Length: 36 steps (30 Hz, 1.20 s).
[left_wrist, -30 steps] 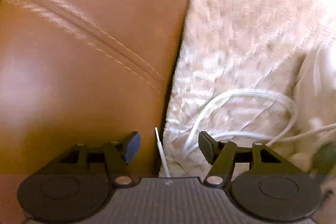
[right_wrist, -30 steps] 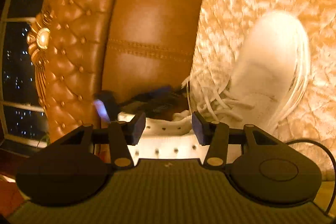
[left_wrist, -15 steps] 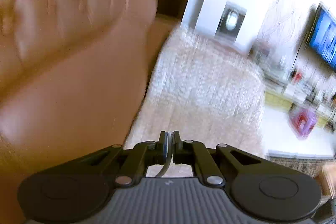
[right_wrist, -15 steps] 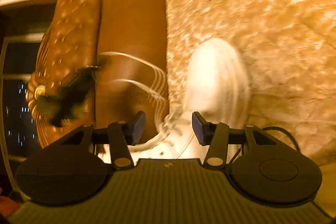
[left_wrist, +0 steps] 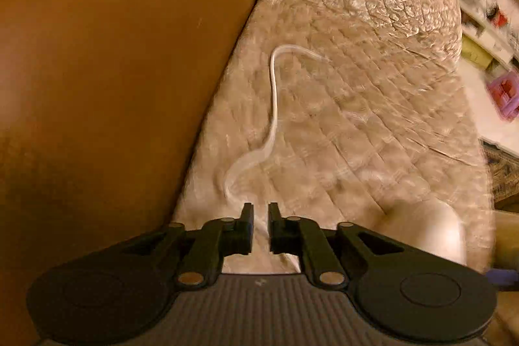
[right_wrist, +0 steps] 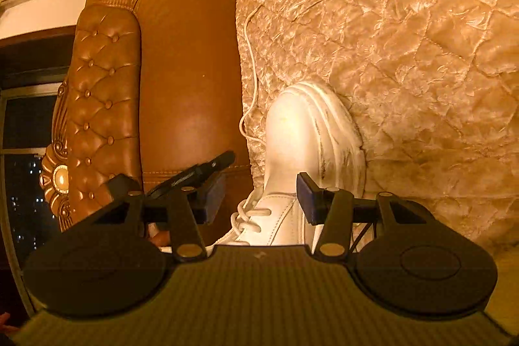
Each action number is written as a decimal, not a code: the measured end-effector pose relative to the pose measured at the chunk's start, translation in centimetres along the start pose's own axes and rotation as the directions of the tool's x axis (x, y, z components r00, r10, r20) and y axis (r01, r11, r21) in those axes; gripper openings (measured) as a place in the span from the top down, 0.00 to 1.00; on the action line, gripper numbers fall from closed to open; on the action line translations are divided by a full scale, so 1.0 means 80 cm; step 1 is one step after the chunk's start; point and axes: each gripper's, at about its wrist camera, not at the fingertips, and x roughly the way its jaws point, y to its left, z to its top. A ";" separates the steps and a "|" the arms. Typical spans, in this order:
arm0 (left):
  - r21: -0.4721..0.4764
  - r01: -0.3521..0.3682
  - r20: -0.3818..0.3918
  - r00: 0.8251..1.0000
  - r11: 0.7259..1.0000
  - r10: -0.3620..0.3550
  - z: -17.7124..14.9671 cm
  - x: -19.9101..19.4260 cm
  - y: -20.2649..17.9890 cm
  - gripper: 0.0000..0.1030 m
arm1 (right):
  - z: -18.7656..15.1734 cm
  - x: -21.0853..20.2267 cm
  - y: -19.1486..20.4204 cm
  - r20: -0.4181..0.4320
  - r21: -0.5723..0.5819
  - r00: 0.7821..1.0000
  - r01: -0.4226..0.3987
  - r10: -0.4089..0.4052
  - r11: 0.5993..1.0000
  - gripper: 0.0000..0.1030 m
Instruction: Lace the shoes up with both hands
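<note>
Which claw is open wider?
The right claw, over the white shoe: its jaws stand far apart. The left claw has just been opening, but shows only a narrow gap with nothing in it.

Your open quilted cream seat cover (right_wrist: 405,47) lies clear to the right of the white leather sneaker (right_wrist: 311,132). To its left, the brown leather sofa arm (right_wrist: 188,80) walls the passage; a loose white shoelace (right_wrist: 251,70) trails through that narrow gap.
</note>
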 end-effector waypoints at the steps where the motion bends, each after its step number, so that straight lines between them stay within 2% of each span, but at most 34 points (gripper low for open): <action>1: 0.069 -0.017 0.044 0.999 0.997 0.014 0.015 0.001 -0.009 0.51 | 0.000 -0.001 -0.001 0.006 0.004 1.000 -0.001 0.001 1.000 0.45; 2: 0.142 -0.034 0.089 0.996 0.989 0.021 0.032 0.003 -0.019 0.40 | 0.000 -0.003 -0.001 0.011 0.004 1.000 -0.003 0.003 1.000 0.45; 5: 0.335 -0.070 0.143 0.989 0.940 0.023 0.099 0.042 -0.047 0.40 | 0.001 -0.008 -0.001 0.025 0.002 1.000 -0.014 0.014 1.000 0.45; 9: 0.496 -0.105 0.119 0.992 0.862 0.053 0.168 0.115 -0.062 0.45 | 0.002 -0.011 -0.006 0.036 0.010 0.999 -0.023 0.022 1.000 0.45; 11: 0.581 -0.088 0.083 0.995 0.809 0.048 0.180 0.158 -0.074 0.45 | 0.002 -0.016 -0.009 0.052 0.012 0.998 -0.022 0.021 1.000 0.45; 13: 0.640 -0.066 0.055 0.998 0.766 0.039 0.185 0.179 -0.083 0.45 | 0.003 -0.022 -0.013 0.074 0.024 0.997 -0.026 0.024 0.999 0.45; 16: 0.713 -0.030 0.016 1.000 0.701 0.027 0.190 0.202 -0.095 0.54 | 0.009 -0.024 -0.017 0.091 0.050 0.995 -0.051 0.047 0.997 0.45; 17: 0.720 -0.018 0.002 1.000 0.693 0.024 0.191 0.206 -0.097 0.54 | 0.011 -0.022 -0.017 0.088 0.051 0.995 -0.058 0.054 0.997 0.45; 19: 0.717 0.006 -0.024 1.000 0.697 0.017 0.193 0.210 -0.096 0.58 | 0.013 -0.016 -0.018 0.071 0.062 0.996 -0.066 0.061 0.996 0.45; 21: 0.710 0.034 -0.054 0.999 0.703 0.006 0.195 0.212 -0.096 0.70 | 0.016 -0.011 -0.020 0.057 0.079 0.996 -0.073 0.068 0.994 0.45; 22: 0.708 0.043 -0.063 0.998 0.705 0.003 0.194 0.213 -0.097 0.83 | 0.018 -0.008 -0.021 0.053 0.088 0.996 -0.076 0.072 0.993 0.45; 25: 0.712 0.048 -0.073 0.997 0.701 0.006 0.185 0.217 -0.103 0.96 | 0.020 -0.006 -0.023 0.054 0.105 0.996 -0.079 0.073 0.991 0.45; 28: 0.691 0.065 -0.076 0.997 0.720 -0.017 0.170 0.201 -0.107 0.96 | 0.020 -0.006 -0.024 0.059 0.110 0.996 -0.070 0.064 0.991 0.45; 32: 0.629 0.129 -0.055 0.991 0.766 -0.121 0.137 0.142 -0.111 0.96 | 0.017 -0.005 -0.021 0.057 0.098 0.997 -0.055 0.050 0.994 0.45; 34: 0.592 0.185 -0.056 0.981 0.785 -0.188 0.121 0.109 -0.106 0.96 | 0.016 -0.005 -0.019 0.057 0.085 0.998 -0.039 0.035 0.996 0.45; 36: 0.564 0.236 -0.061 0.967 0.791 -0.246 0.101 0.072 -0.103 0.96 | 0.014 -0.006 -0.015 0.056 0.064 0.998 -0.017 0.013 0.998 0.45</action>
